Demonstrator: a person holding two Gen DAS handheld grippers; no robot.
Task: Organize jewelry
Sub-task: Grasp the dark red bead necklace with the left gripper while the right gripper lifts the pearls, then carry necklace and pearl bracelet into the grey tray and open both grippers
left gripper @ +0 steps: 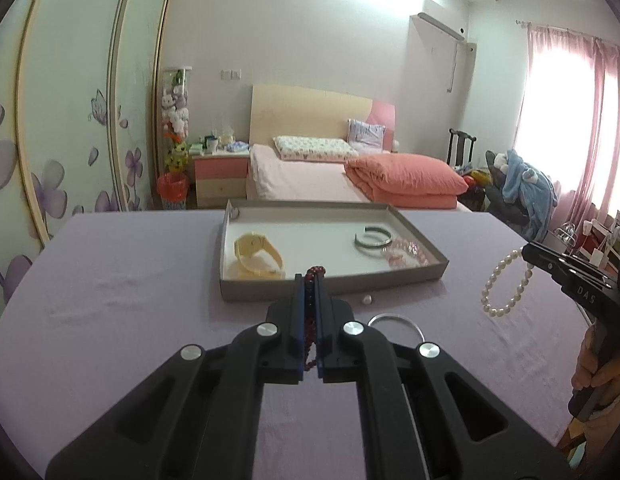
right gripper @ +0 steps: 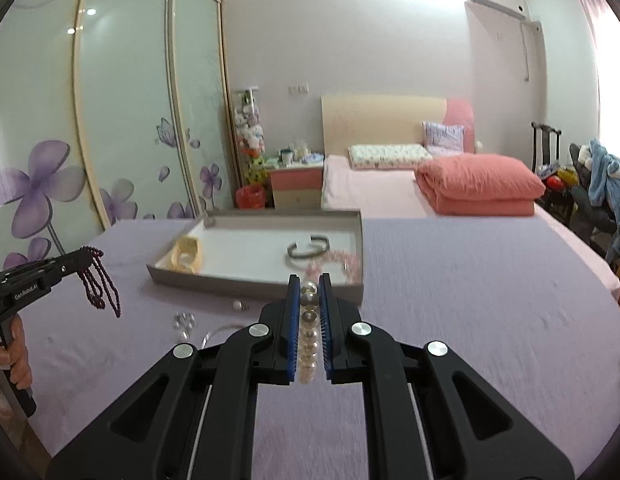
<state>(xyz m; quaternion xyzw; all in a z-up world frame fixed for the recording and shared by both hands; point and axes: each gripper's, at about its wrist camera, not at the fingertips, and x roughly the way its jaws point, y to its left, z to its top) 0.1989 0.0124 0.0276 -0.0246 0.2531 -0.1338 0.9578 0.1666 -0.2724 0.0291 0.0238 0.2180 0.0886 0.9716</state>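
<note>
While both tongs grip, the pearl bracelet (left gripper: 506,284) hangs down.

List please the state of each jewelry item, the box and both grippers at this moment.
Left gripper: shut on the dark red bead strand, lifted.
Right gripper: shut on the pearl bracelet, lifted.
Tray box: open, on the table.
Yellow watch: in the box.
Silver cuff: in the box.
Pink bead bracelet: in the box.
Clear bangle: on the table.
</note>
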